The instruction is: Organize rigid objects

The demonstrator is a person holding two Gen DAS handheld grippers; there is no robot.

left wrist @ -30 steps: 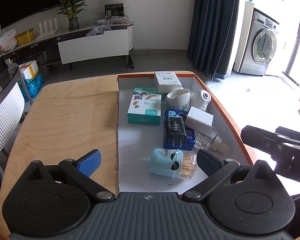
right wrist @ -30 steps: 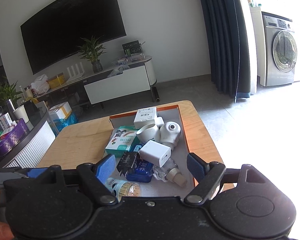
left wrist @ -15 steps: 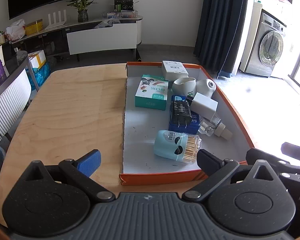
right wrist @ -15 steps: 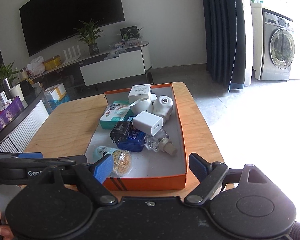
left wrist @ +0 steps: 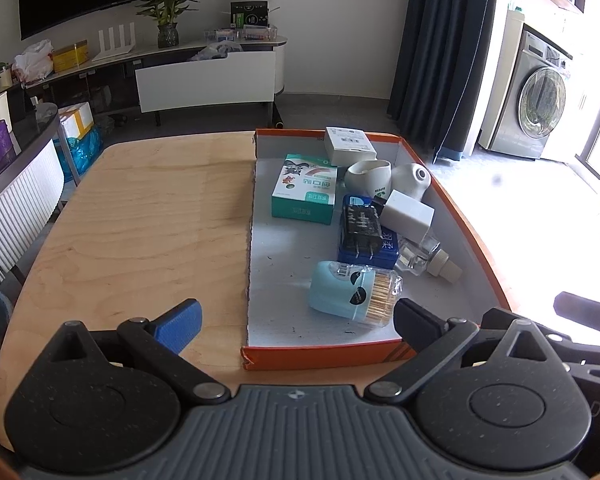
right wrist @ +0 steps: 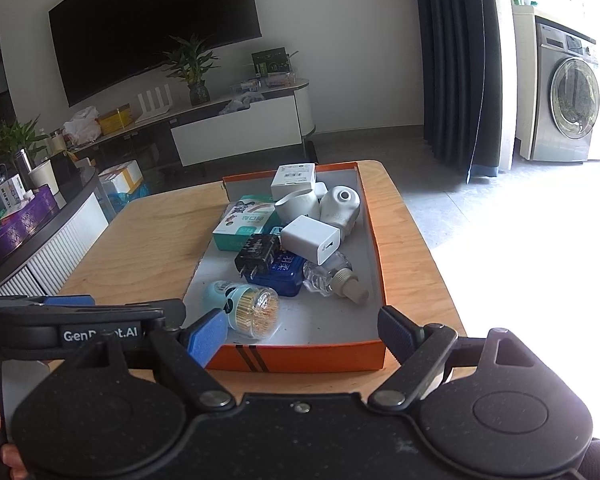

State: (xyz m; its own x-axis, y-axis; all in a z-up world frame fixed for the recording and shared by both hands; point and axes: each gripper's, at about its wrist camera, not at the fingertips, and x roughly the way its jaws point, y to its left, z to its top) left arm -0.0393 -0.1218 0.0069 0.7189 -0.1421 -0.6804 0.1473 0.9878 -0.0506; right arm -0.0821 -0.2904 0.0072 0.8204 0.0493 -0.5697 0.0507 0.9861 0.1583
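On the wooden surface (left wrist: 140,216), an orange tray (left wrist: 324,354) held the jumbled objects. Left gripper (left wrist: 296,320) and right gripper (right wrist: 300,330) hovered near its front edge, fingers apart, gripping nothing.

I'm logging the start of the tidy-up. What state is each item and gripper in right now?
Orange tray: on the table, lidless.
Toothpick jar: on its side.
Glass bottle: lying down, capped.
Black plug: resting on the blue tin.
White charger: propped on other items.
Green box: lying flat, closed.
Left gripper: jaws open, empty.
Right gripper: jaws open, empty.
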